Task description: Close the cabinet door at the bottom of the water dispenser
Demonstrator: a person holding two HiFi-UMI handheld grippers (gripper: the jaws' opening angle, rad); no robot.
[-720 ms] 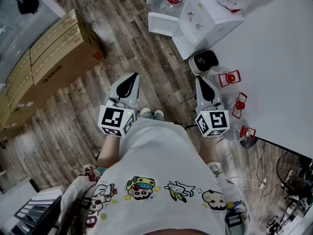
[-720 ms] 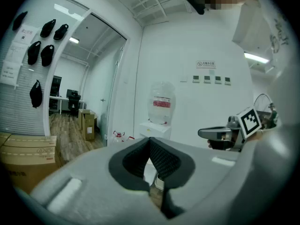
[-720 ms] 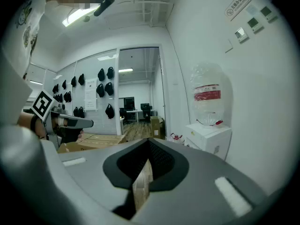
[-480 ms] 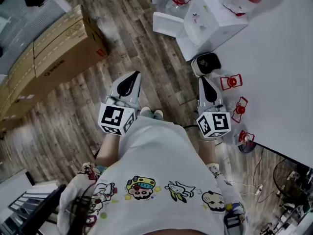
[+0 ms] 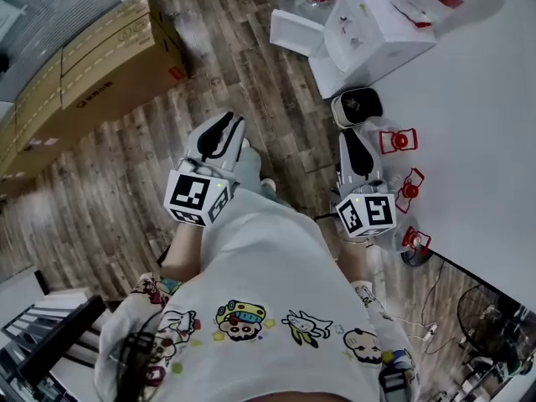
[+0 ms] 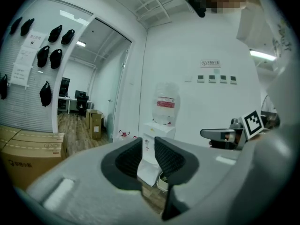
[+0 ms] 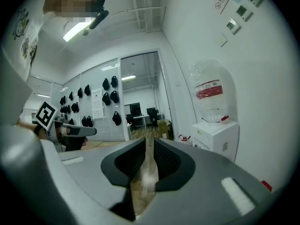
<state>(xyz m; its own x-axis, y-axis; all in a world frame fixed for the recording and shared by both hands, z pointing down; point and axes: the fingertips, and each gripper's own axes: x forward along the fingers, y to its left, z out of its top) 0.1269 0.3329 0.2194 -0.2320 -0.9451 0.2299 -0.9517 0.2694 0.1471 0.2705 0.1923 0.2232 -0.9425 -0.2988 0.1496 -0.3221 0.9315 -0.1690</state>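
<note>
Two grippers are held close in front of the person's white cartoon-print T-shirt, near level over the brown wood-plank floor. The left gripper has its jaws a modest way apart with nothing between them; through the gap I see only the far dispenser. The right gripper shows just a narrow slit between its jaws, and nothing is in it either.

Just beyond the right gripper, along the plain white wall, clear empty water bottles with red handles lie on the floor. A black-and-white object that I can't identify sits near the dispenser's foot. Well off to the left lies a long brown cardboard box.

Farthest out stands the white water dispenser against the wall, and its white bottom cabinet door is swung out over the floor.

I judge the closing not started: the door is open and both grippers are well apart from it. What's left is the approach, a touch on the door's outer face, and the push shut. The planks on the left look open. The right side is crowded by bottles, so I'd come in from the left and mind the door's free edge.
</note>
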